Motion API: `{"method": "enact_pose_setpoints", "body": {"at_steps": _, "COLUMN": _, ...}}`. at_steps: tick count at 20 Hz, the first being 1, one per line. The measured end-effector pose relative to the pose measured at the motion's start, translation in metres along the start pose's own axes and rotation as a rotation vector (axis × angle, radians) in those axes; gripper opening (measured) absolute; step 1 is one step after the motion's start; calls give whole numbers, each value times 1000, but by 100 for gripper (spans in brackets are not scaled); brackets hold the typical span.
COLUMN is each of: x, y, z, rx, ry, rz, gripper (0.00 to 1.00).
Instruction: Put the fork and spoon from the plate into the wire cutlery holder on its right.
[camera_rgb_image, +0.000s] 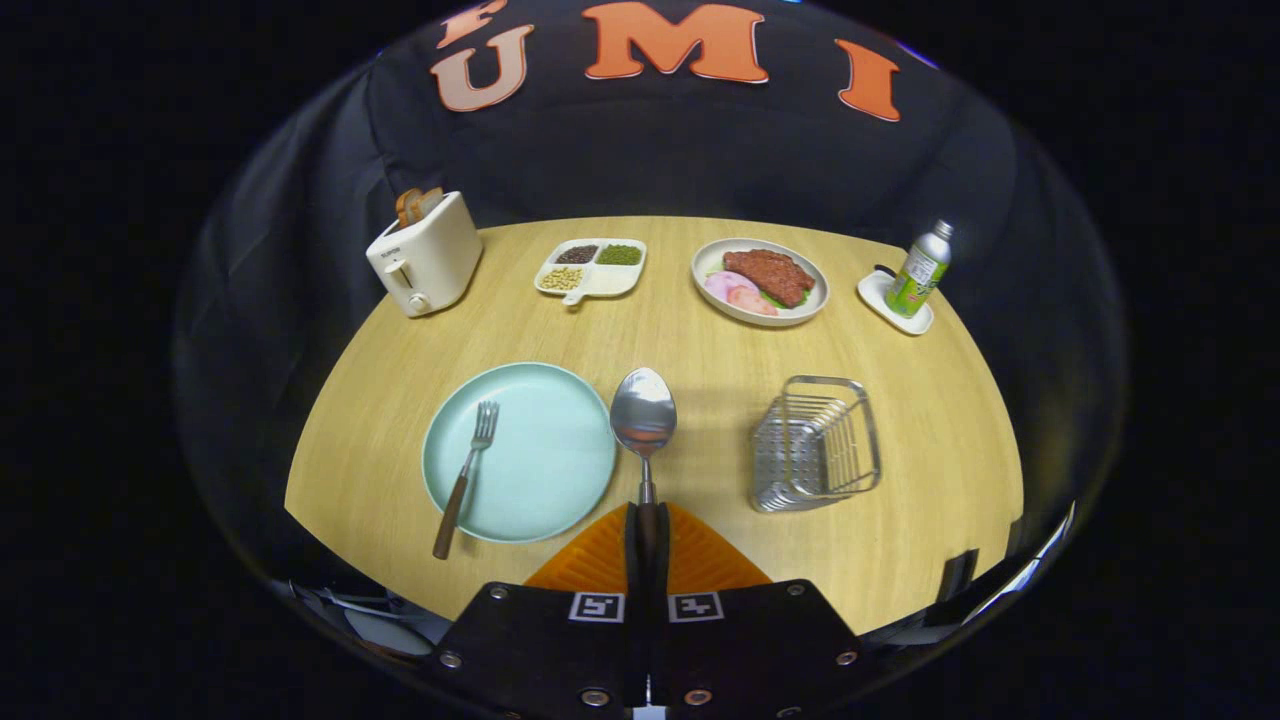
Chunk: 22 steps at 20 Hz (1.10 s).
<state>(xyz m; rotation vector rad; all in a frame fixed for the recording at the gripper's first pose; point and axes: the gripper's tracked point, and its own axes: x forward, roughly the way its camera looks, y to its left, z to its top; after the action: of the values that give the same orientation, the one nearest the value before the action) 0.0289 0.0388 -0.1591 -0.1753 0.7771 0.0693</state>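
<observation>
My gripper (647, 520) is shut on the dark handle of the spoon (643, 415). The spoon points straight ahead from the fingers, its shiny bowl lifted above the table between the plate and the holder. The pale green plate (540, 470) lies ahead to the left of the fingers. A fork (466, 475) with a wooden handle rests on the plate's left part, its handle sticking out over the near rim. The wire cutlery holder (817, 442) stands ahead to the right of the fingers, with nothing visible inside it.
Along the far side of the round wooden table (700, 340) stand a cream toaster (424, 253) with bread, a divided dish of beans (591, 267), a plate of meat (759, 280) and a bottle (920, 270) on a small dish. The near table edge curves just below the holder.
</observation>
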Motion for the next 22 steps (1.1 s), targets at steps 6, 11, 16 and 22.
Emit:
{"method": "enact_pose_setpoints", "body": {"at_steps": 6, "x": -20, "y": -61, "z": -9, "rx": -10, "ry": 76, "rz": -53, "gripper": 2}}
{"method": "enact_pose_setpoints", "body": {"at_steps": 11, "x": -21, "y": -86, "z": -5, "rx": -56, "ry": 168, "rz": -56, "gripper": 2}}
{"method": "enact_pose_setpoints", "body": {"at_steps": 16, "x": -9, "y": -97, "z": 3, "rx": -106, "ry": 318, "rz": -41, "gripper": 2}}
{"method": "enact_pose_setpoints", "body": {"at_steps": 22, "x": 13, "y": -110, "z": -2, "rx": -190, "ry": 521, "rz": -66, "gripper": 1}}
